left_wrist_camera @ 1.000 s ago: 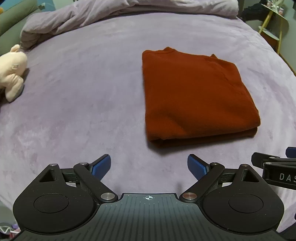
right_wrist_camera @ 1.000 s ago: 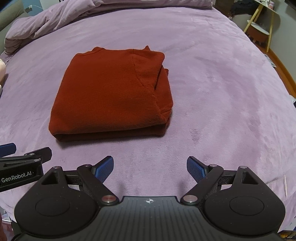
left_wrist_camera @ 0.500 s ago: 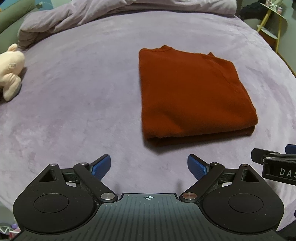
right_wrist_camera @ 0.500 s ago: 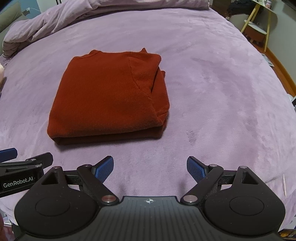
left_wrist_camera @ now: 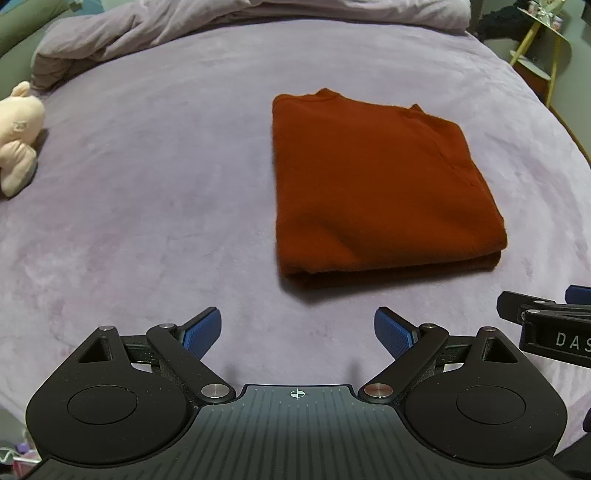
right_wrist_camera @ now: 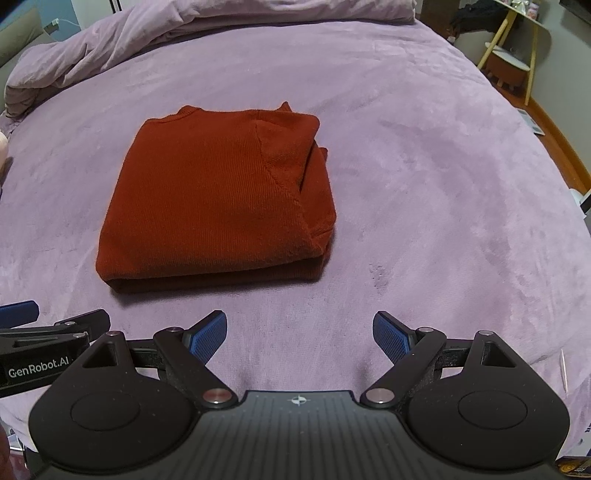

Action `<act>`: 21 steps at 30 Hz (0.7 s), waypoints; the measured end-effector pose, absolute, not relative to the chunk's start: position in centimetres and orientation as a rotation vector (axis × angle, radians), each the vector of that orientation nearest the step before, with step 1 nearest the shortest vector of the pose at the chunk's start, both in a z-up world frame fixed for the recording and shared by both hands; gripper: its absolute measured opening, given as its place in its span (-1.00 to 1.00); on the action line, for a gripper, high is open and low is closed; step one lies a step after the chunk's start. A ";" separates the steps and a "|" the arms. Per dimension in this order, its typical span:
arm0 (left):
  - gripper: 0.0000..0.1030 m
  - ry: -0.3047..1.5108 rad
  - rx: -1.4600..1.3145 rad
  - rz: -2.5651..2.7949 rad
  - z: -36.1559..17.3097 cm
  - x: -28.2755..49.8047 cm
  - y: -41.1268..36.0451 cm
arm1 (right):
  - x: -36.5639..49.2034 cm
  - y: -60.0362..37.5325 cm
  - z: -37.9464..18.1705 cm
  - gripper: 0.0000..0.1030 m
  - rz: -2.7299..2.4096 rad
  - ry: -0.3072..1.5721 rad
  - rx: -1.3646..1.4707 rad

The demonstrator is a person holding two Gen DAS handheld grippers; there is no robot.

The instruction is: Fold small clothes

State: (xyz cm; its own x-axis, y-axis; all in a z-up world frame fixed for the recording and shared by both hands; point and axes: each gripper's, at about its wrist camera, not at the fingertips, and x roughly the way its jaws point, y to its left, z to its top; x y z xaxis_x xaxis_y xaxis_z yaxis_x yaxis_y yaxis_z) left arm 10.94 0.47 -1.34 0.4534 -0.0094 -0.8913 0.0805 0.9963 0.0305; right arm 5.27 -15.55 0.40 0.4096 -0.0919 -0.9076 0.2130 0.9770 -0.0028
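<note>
A rust-red knit garment lies folded into a neat rectangle on the purple bed cover; it also shows in the right wrist view. My left gripper is open and empty, short of the garment's near edge. My right gripper is open and empty, near the garment's near right corner. Each gripper shows at the edge of the other's view, the right gripper and the left gripper.
A bunched lilac duvet lies along the bed's far side. A pale plush toy sits at the left edge. A yellow-legged side table stands beyond the bed's right edge.
Both grippers have drawn back slightly from the folded garment, which looks a little farther off and higher in each view. The garment has not moved.
</note>
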 end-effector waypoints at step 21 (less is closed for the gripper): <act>0.82 1.119 0.049 -0.079 -1.0 11.2 0.3 | 5.3 -15.7 0.7 0.69 -0.194 1.125 0.125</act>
